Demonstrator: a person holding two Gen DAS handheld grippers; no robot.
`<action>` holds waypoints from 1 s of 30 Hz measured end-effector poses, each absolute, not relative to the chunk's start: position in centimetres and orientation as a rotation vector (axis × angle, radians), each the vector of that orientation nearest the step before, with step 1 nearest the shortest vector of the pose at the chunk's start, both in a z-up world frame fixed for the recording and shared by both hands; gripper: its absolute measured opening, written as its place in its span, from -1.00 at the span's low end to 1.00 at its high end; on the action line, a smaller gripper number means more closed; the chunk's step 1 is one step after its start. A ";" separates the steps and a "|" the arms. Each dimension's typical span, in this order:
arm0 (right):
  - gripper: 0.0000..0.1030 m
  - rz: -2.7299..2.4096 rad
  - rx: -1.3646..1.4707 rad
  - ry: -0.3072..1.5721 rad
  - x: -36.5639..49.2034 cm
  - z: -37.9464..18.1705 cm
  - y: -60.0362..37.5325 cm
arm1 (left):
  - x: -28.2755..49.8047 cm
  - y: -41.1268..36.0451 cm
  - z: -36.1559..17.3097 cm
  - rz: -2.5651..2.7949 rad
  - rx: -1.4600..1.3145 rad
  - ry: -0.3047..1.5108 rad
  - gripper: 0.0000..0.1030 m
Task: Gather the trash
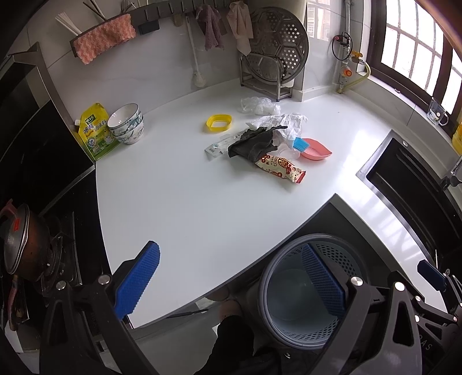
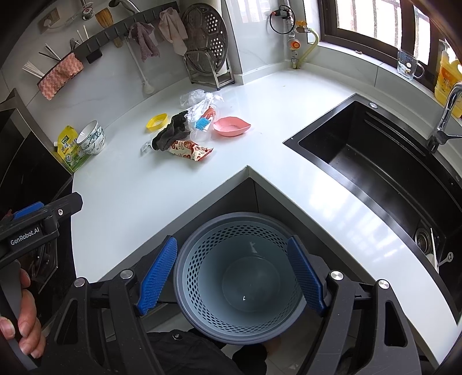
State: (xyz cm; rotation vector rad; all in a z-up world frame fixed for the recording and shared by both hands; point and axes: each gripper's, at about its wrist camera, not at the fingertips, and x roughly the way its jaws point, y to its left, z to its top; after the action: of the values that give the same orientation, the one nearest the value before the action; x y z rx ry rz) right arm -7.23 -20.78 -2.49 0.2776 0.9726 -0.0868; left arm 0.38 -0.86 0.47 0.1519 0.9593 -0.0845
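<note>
Looking down, we are seeing a glossy white L-shaped countertop (image 2: 179, 196) wrapping an inner corner, with pale tiled walls behind and a barred window (image 2: 375, 20) at the far right. A black rectangular sink (image 2: 375, 161) is sitting sunk into the right run, a chrome tap (image 2: 444, 115) rising beside it; a dark stove (image 1: 37, 150) is lying at the left.

We are holding both grippers low over the floor in front of that corner. The left gripper (image 1: 231, 277) is hanging with its ribbed blue pads spread wide and nothing between them; the right gripper (image 2: 234, 274) is likewise released, its pads flanking a round grey perforated wastebasket (image 2: 239, 277) standing on the floor below, without touching it as far as we can tell.

The trash is lying in a loose pile mid-counter, far from us: a crinkly red-and-cream snack wrapper (image 2: 189, 150) nearest, a limp dark cloth (image 2: 170, 134) touching it, crumpled clear plastic (image 2: 199, 108) behind. Just right, a smooth pink leaf-shaped dish (image 2: 232, 127) is sitting beside a blue silicone brush (image 2: 202, 124). A yellow oval ring (image 2: 156, 120) is lying left of the pile, and stacked porcelain bowls (image 2: 92, 138) are standing farther left against a yellow-green pouch (image 2: 69, 150).
</note>
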 end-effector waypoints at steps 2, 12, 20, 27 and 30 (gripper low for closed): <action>0.46 -0.087 0.276 0.972 -7.3 -2.4 -20.7 | 0.4 -0.8 0.6 -0.083 0.152 0.958 0.88; 0.46 -0.085 0.272 0.968 -7.4 -2.3 -20.7 | 0.5 -0.6 0.8 -0.084 0.148 0.955 0.88; 0.46 -0.085 0.272 0.968 -7.4 -2.3 -20.7 | 0.6 -0.6 0.8 -0.085 0.147 0.955 0.88; 0.46 -0.083 0.277 0.968 -7.2 -2.3 -20.8 | 0.6 -0.7 0.9 -0.087 0.145 0.958 0.88; 0.46 -0.083 0.278 0.966 -7.3 -2.3 -20.9 | 0.7 -0.8 0.9 -0.088 0.146 0.959 0.88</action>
State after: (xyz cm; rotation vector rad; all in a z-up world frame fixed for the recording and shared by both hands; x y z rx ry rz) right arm -7.32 -20.92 -2.30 0.2779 0.9664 -0.0828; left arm 0.70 -0.83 0.89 0.1464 0.9587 -0.0885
